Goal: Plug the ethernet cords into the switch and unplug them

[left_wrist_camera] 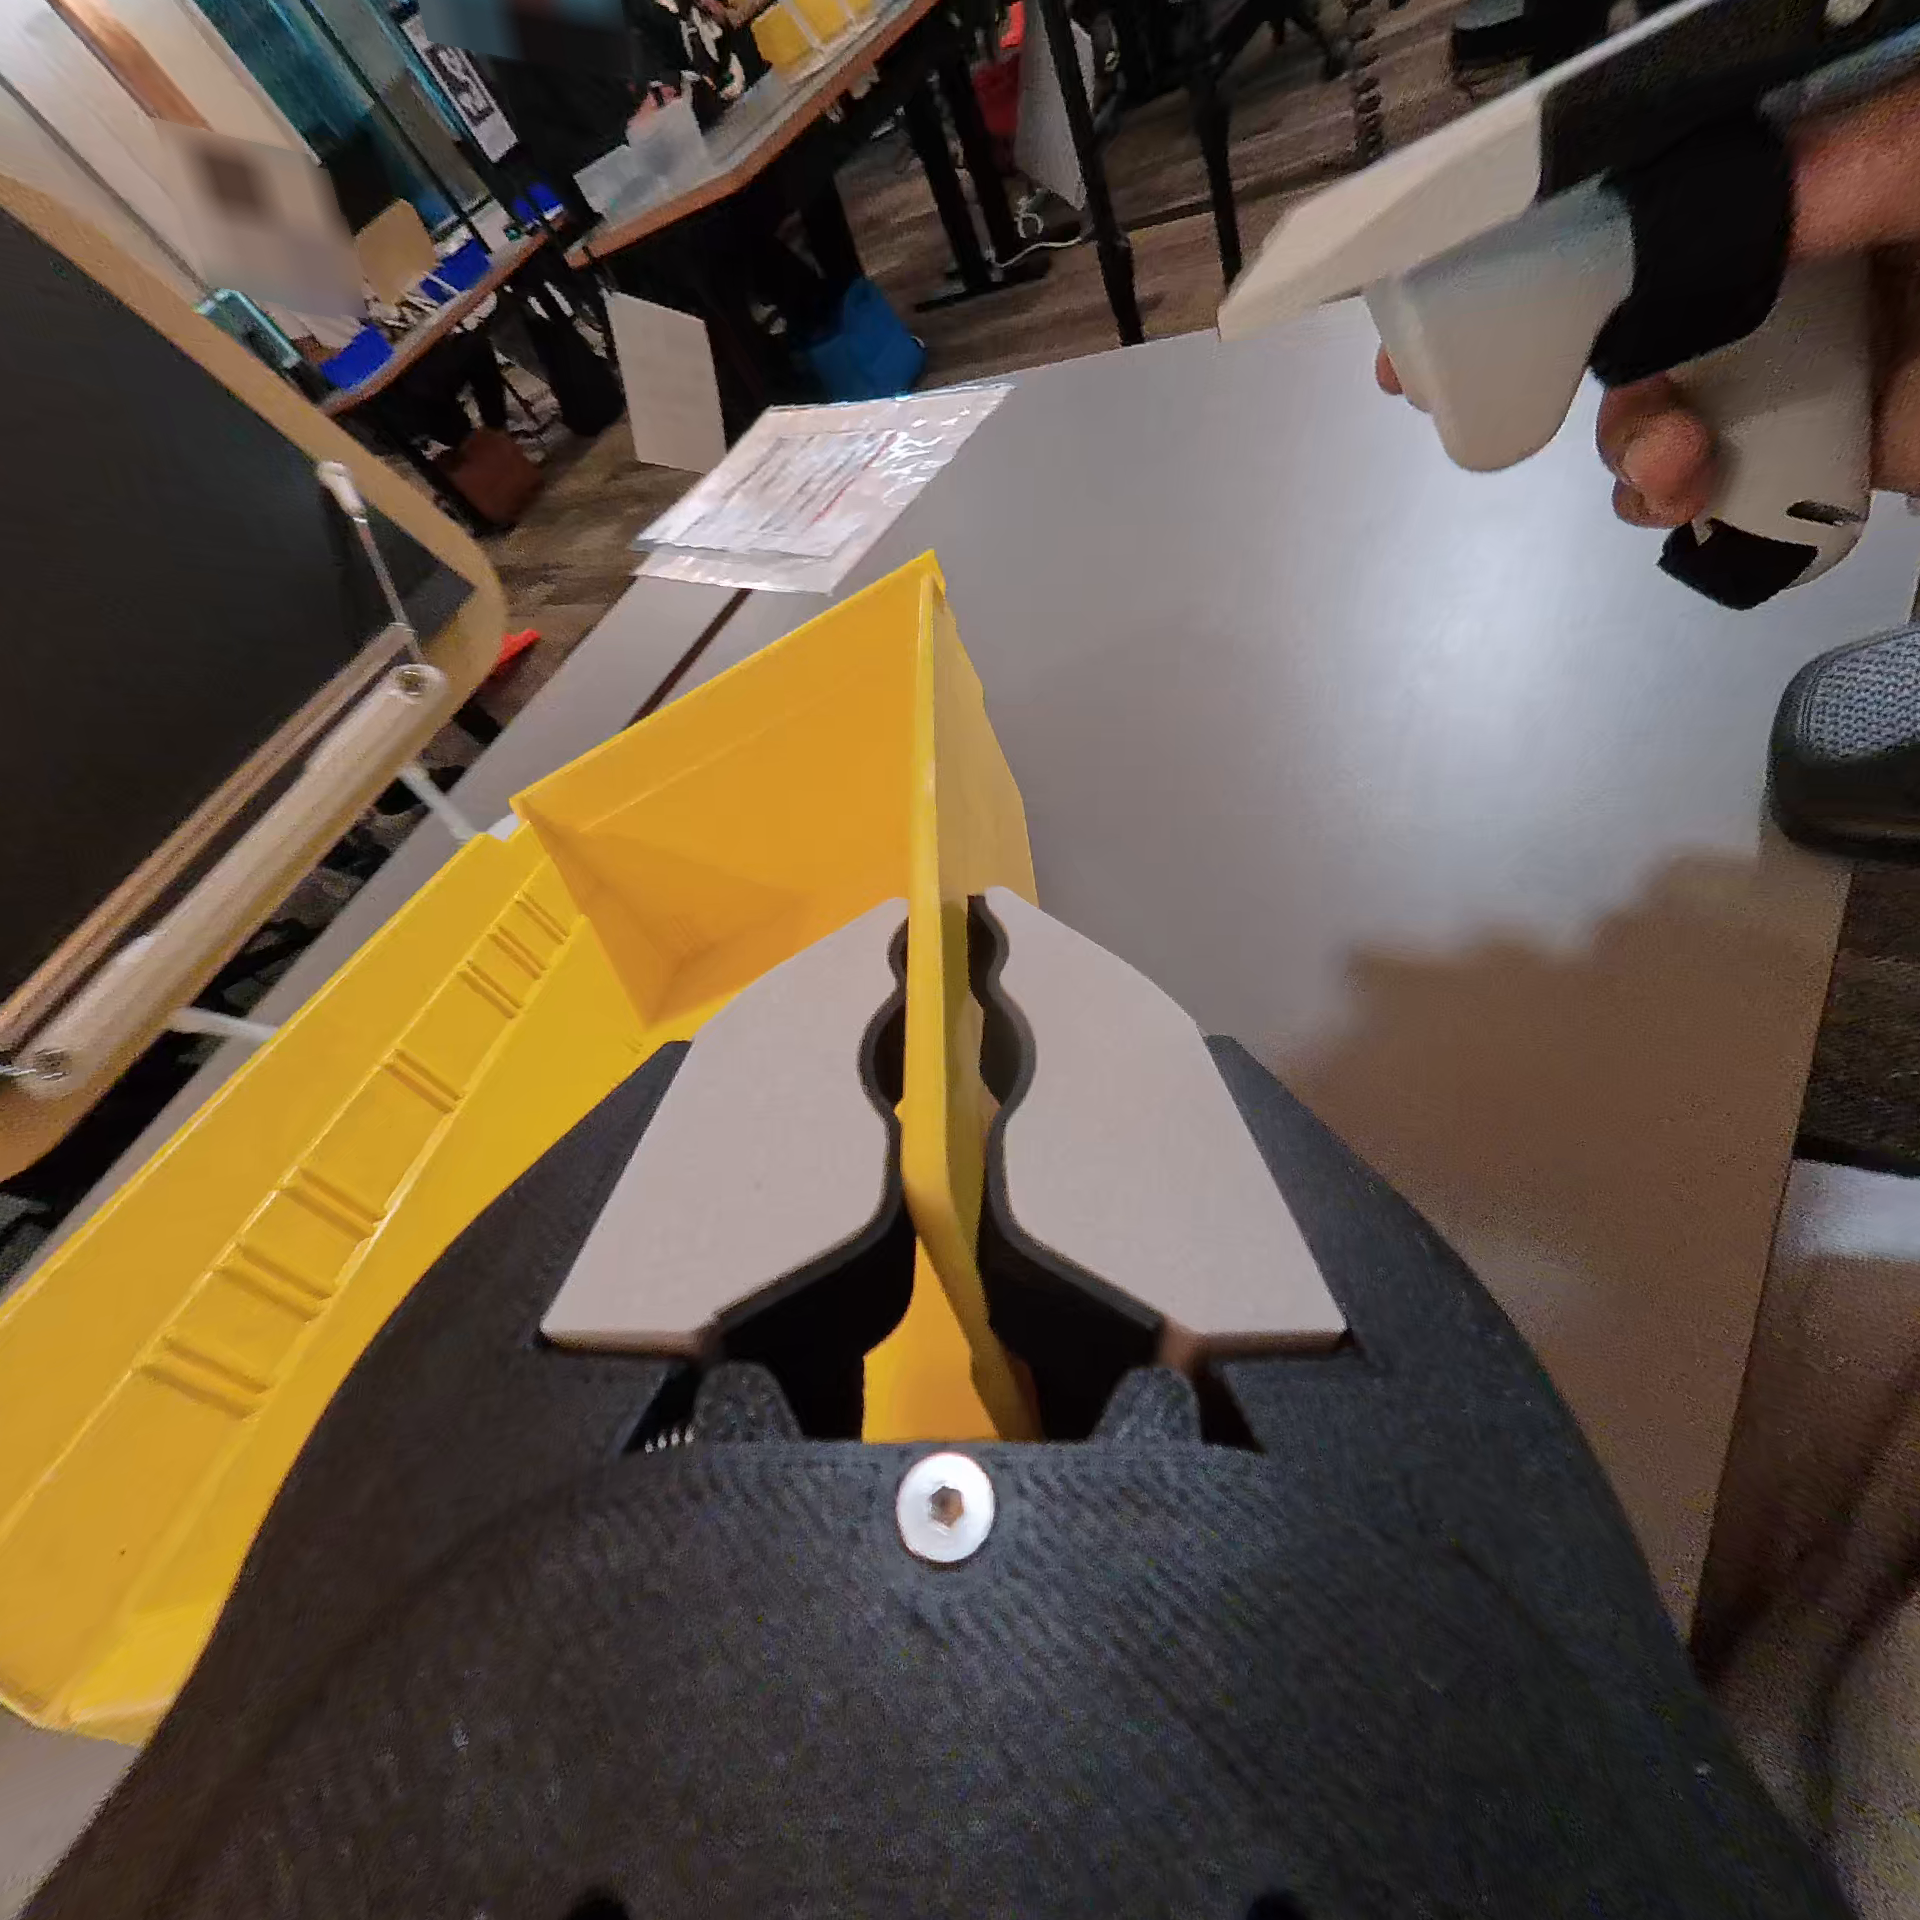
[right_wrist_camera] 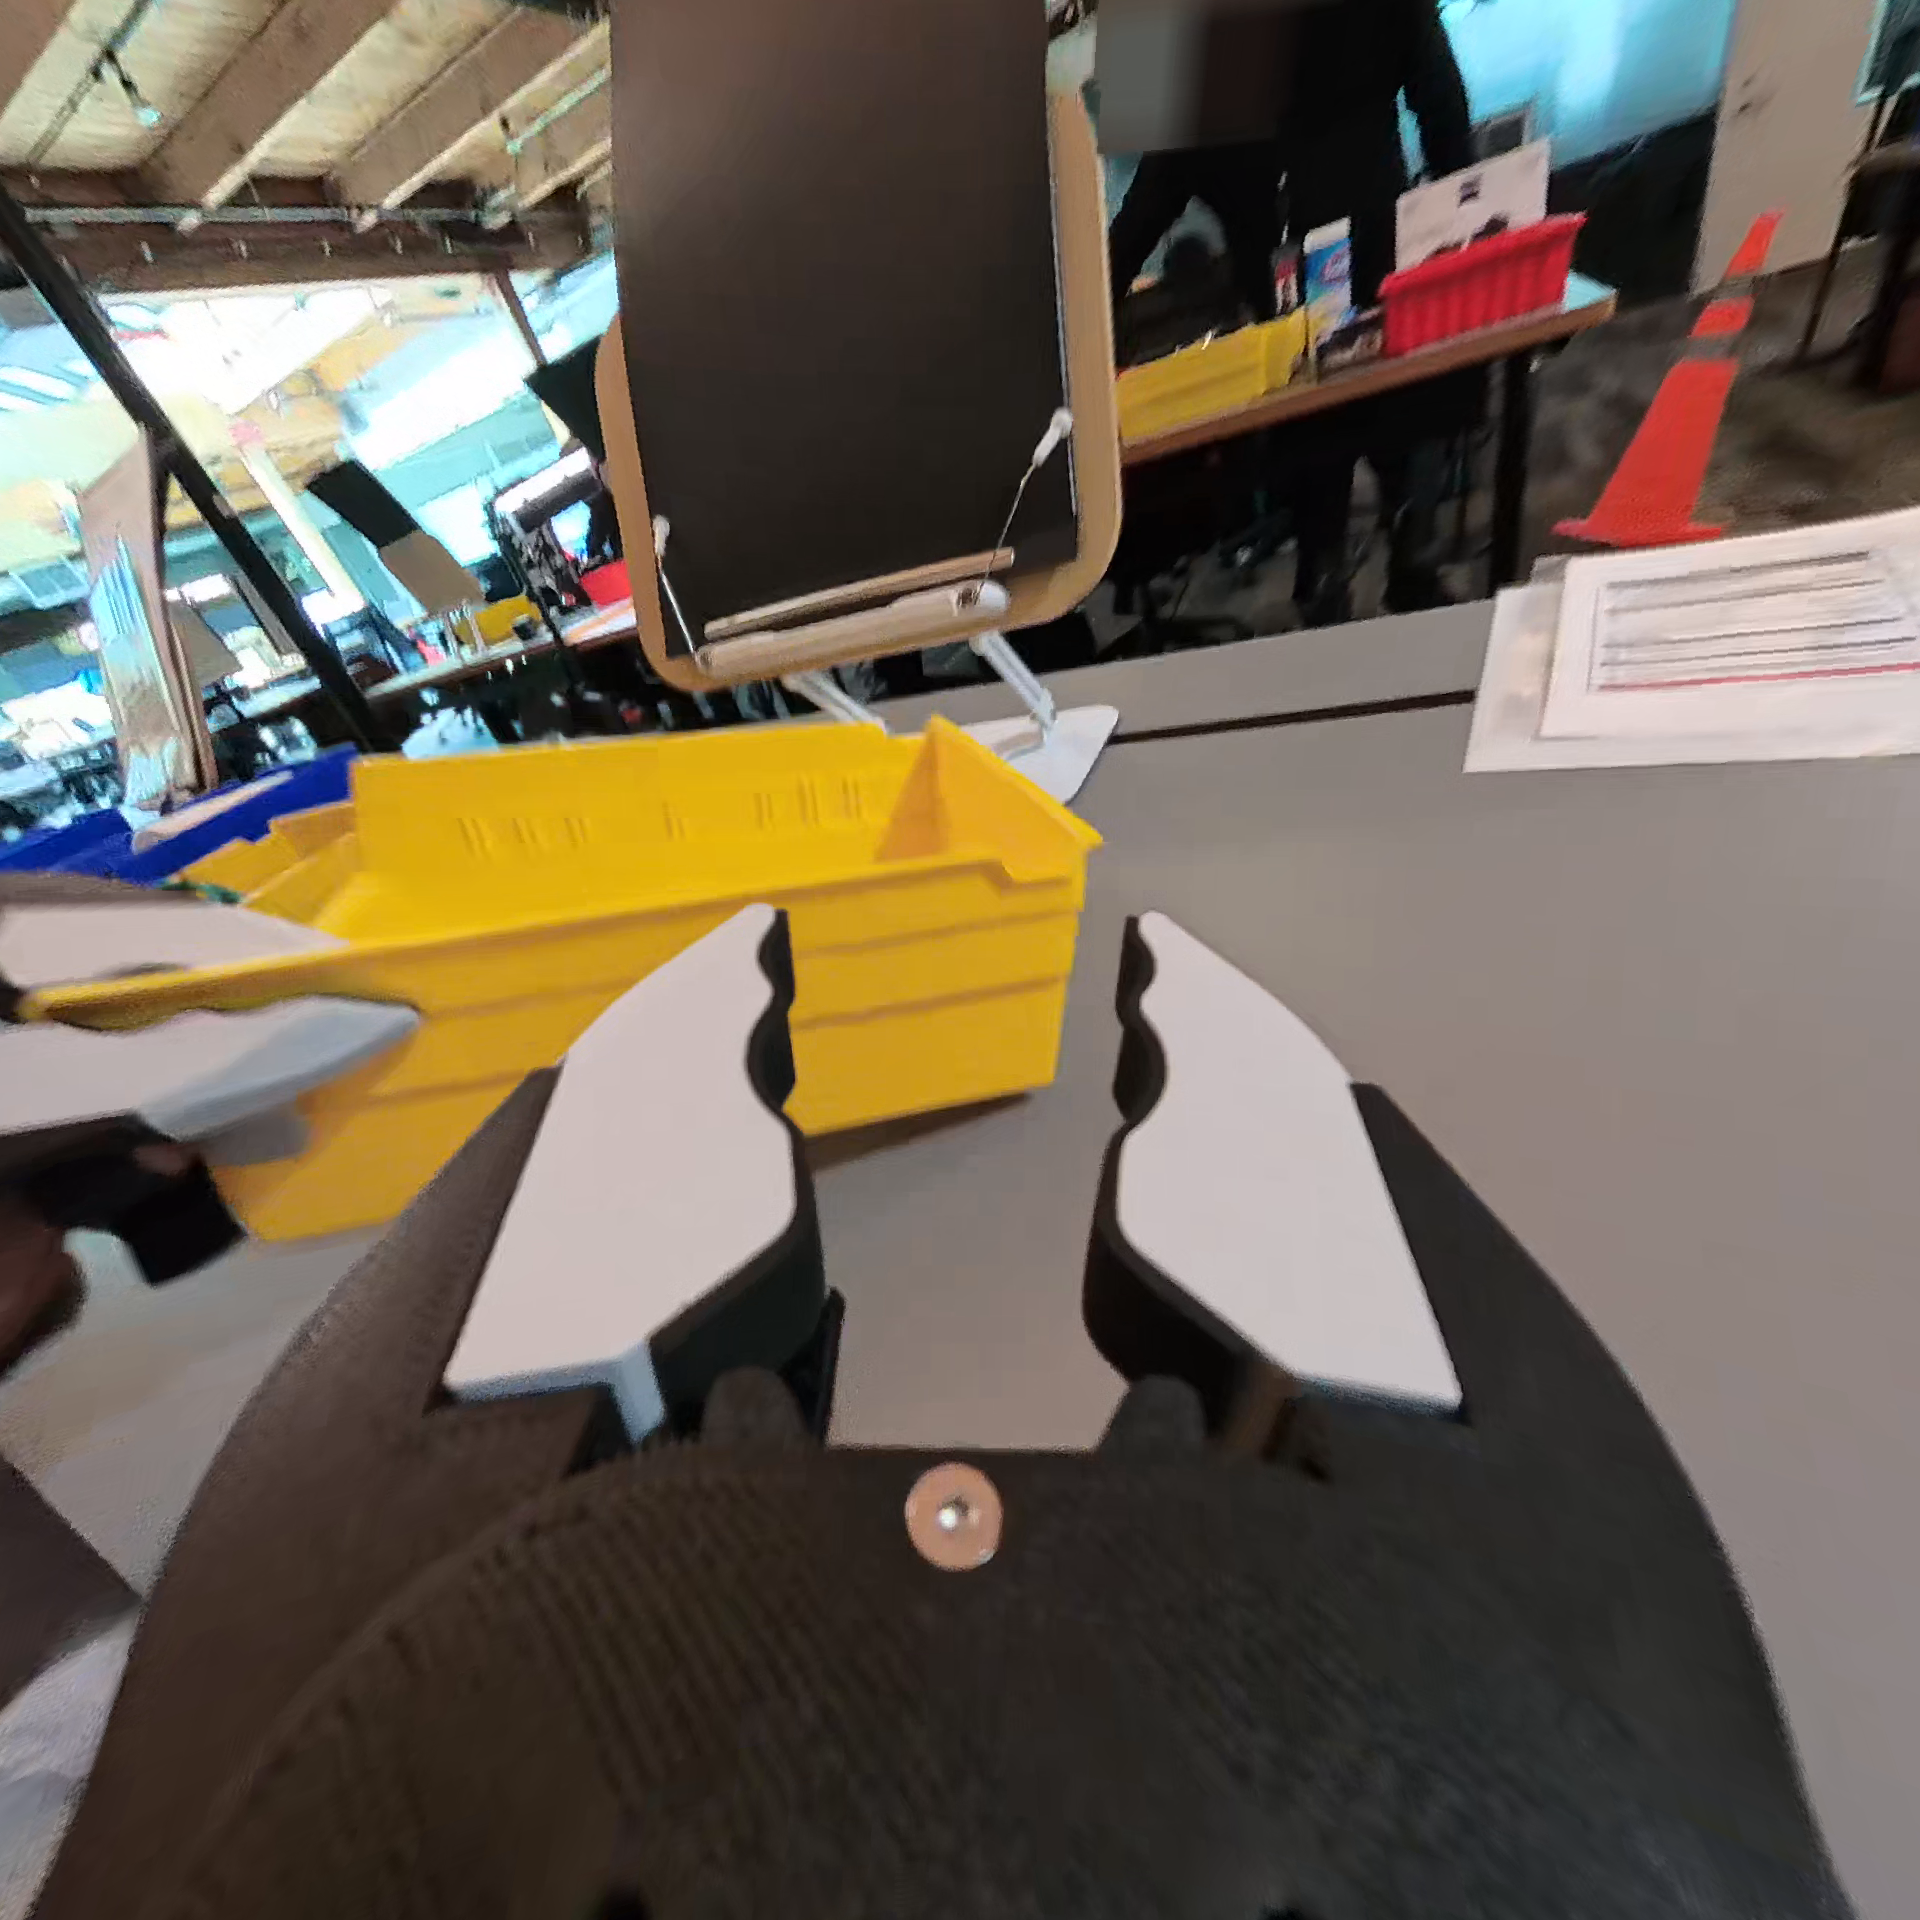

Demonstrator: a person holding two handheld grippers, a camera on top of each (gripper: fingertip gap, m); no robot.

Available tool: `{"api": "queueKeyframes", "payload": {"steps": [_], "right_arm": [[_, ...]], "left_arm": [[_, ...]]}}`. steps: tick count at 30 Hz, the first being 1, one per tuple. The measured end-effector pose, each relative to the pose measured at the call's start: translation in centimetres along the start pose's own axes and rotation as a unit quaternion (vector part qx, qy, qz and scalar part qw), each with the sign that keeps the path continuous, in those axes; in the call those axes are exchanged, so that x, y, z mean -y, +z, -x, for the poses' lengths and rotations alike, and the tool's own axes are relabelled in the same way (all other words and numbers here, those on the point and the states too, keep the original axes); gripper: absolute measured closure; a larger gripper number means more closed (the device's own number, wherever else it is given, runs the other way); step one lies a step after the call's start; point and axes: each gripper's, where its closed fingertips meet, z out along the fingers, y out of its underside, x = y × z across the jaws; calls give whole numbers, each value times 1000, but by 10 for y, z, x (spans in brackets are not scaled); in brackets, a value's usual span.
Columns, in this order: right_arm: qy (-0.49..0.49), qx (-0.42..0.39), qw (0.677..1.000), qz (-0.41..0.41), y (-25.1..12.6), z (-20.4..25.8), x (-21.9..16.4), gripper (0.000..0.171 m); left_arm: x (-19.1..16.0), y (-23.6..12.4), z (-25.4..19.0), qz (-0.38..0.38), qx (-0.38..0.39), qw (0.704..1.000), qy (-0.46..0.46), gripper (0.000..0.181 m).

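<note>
A yellow plastic bin (left_wrist_camera: 312, 1195) sits on the grey table (left_wrist_camera: 1351, 675). My left gripper (left_wrist_camera: 940, 920) is shut on the bin's near wall, with the rim running up between the jaws. In the right wrist view the bin (right_wrist_camera: 644, 935) stands ahead and to the left, and the left gripper (right_wrist_camera: 208, 997) clamps its rim at the left edge. My right gripper (right_wrist_camera: 951, 935) is open and empty above the bare table, near the bin's right end. It also shows in the left wrist view (left_wrist_camera: 1507, 270), held by a gloved hand. No ethernet cords or switch are visible.
A dark tablet on a white stand (right_wrist_camera: 852, 343) stands behind the bin. A sleeved paper sheet (right_wrist_camera: 1714, 644) lies at the far right of the table; it also shows in the left wrist view (left_wrist_camera: 821, 488). A chair arm (left_wrist_camera: 1849, 748) is at the right edge.
</note>
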Motion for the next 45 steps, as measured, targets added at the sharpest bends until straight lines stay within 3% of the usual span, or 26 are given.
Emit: {"api": "queueKeyframes", "payload": {"steps": [1, 4, 8, 11, 15, 18, 22, 25, 29, 31, 34, 35, 38, 41, 45], "right_arm": [[8, 2, 1000, -10, -1, 0, 3, 111], [25, 6, 1000, -11, 0, -2, 3, 109], [25, 4, 1000, 0, 3, -5, -3, 109], [24, 3, 1000, -8, 0, -7, 3, 108], [5, -25, 999, -44, -10, -18, 19, 106], [-9, -61, 995, -81, -21, -32, 33, 102], [-19, -77, 991, -111, -33, -38, 40, 94], [-51, -60, 995, -67, -24, -25, 16, 80], [-139, -54, 988, 45, 0, 1, -39, 50], [-164, -58, 983, 58, 8, 16, -51, 43], [-206, -94, 973, 42, 17, 22, -49, 41], [-217, -109, 969, 42, 19, 18, -47, 41], [-216, -145, 964, 61, 20, -3, -52, 41], [-165, -155, 969, 102, 21, -21, -69, 47], [-145, -155, 966, 147, 20, -29, -84, 61]], "left_arm": [[-1, 10, -5, -4, -6, 1000, -3, 174], [2, 35, -16, -23, -1, 1000, 7, 174], [3, 75, -34, -58, -18, 996, -67, 173], [6, 105, -59, -68, -71, 990, -105, 162], [33, 132, -93, -94, -164, 973, -131, 133], [63, 129, -118, -133, -271, 938, -170, 99], [81, 93, -113, -208, -330, 892, -231, 83], [61, 63, -87, -214, -308, 895, -241, 77], [12, 23, -38, -209, -230, 918, -246, 70], [-12, 2, -16, -220, -192, 920, -263, 64], [-45, -18, 16, -224, -125, 915, -311, 54], [-48, -23, 29, -234, -102, 909, -330, 47], [-44, -36, 52, -259, -100, 891, -359, 51], [-63, -34, 62, -219, -77, 915, -330, 56], [-94, -31, 80, -131, -38, 941, -310, 81]]}}
